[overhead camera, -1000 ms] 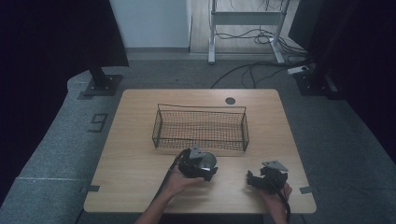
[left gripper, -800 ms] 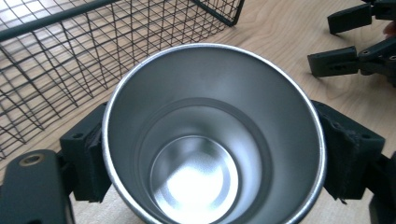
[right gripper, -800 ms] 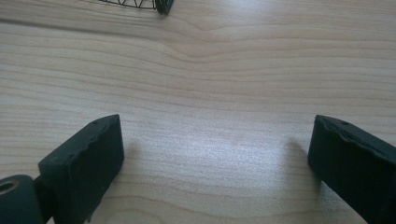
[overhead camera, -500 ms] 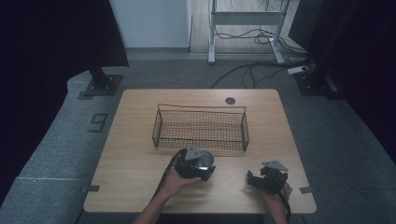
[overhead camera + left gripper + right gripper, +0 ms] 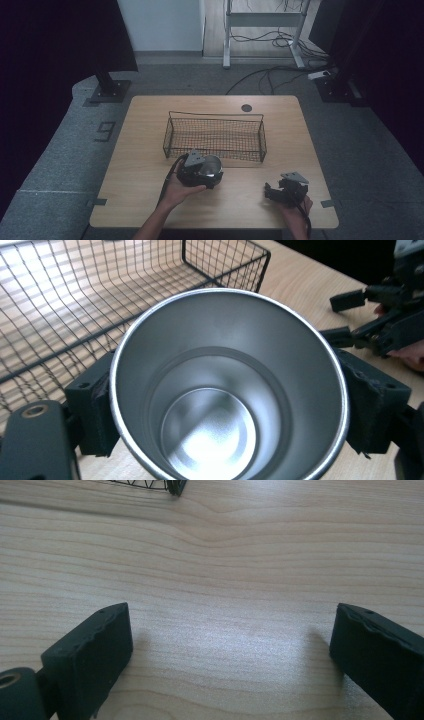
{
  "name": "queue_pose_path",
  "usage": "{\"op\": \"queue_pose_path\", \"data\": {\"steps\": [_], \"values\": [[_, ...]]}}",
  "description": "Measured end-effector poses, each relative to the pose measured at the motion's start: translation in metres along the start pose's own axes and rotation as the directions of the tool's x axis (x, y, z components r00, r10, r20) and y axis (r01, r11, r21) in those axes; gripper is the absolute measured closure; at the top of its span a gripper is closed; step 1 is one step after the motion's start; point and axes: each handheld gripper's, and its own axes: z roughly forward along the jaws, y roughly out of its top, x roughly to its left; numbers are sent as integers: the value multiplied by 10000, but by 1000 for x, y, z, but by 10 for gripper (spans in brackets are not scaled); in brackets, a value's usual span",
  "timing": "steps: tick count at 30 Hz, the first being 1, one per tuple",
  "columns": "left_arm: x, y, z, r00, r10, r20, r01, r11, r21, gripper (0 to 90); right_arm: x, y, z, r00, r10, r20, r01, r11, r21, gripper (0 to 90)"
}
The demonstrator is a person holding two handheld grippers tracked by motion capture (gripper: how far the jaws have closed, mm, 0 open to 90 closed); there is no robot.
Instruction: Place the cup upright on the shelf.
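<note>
Inventory, my side of the table (image 5: 150,150).

Writing: one mark on the floor left of the table, reading "9" (image 5: 105,131). I can read no brand or label on the cup, the basket or either tool.

Cup (image 5: 227,390): one, bare steel, empty, mouth toward my left camera. My left hand-held gripper (image 5: 200,170) is clamped on it, a black pad pressed to each side of the wall; the jaws have just been closing on it. It sits in that grip just in front of the basket's near wall, close to its near left corner.

Basket (image 5: 215,136): one, black wire, rectangular, mid-table, nothing in it.

Right hand-held gripper (image 5: 230,655): one, jaws spread wide with bare wood between them, low over the table's near right part, well apart from the cup.

Hand-held grippers: two.
</note>
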Motion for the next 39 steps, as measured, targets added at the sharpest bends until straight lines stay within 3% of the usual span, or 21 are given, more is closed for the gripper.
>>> {"op": "queue_pose_path", "data": {"steps": [6, 39], "values": [[4, 4, -9, 9999, -110, 58, 111, 9999, -116, 146, 0, 0, 0, 10000, -1, -1, 1, 10000, 0, 35], [14, 22, -23, 9997, -236, -5, 236, 9992, -338, 146, 0, 0, 0, 10000, 11, 10, -11, 10000, -9, 36]]}}
